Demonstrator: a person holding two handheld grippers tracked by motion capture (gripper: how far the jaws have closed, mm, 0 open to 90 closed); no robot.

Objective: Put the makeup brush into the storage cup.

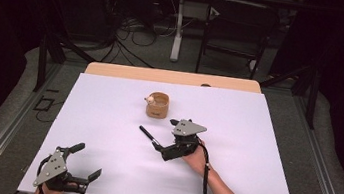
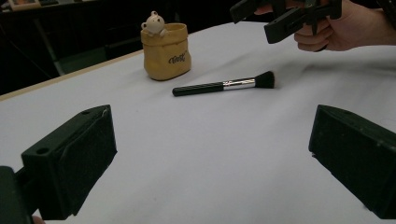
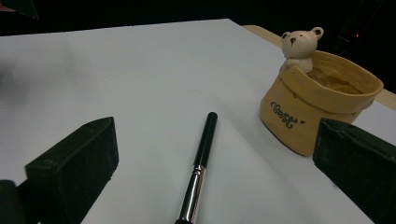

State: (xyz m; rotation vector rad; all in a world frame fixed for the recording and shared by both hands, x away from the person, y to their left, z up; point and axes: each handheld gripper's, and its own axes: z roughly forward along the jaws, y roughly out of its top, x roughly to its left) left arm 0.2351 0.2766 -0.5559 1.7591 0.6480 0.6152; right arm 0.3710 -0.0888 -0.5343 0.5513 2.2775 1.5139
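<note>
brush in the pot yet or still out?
Out. The makeup brush lies flat on the white sheet, apart from the bear pot; the open right gripper hovers above its bristle end.

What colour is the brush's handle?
Black, with a silver band near the bristles; the brush shows best in the left gripper view.

Pot beside brush, probably passable between
</note>
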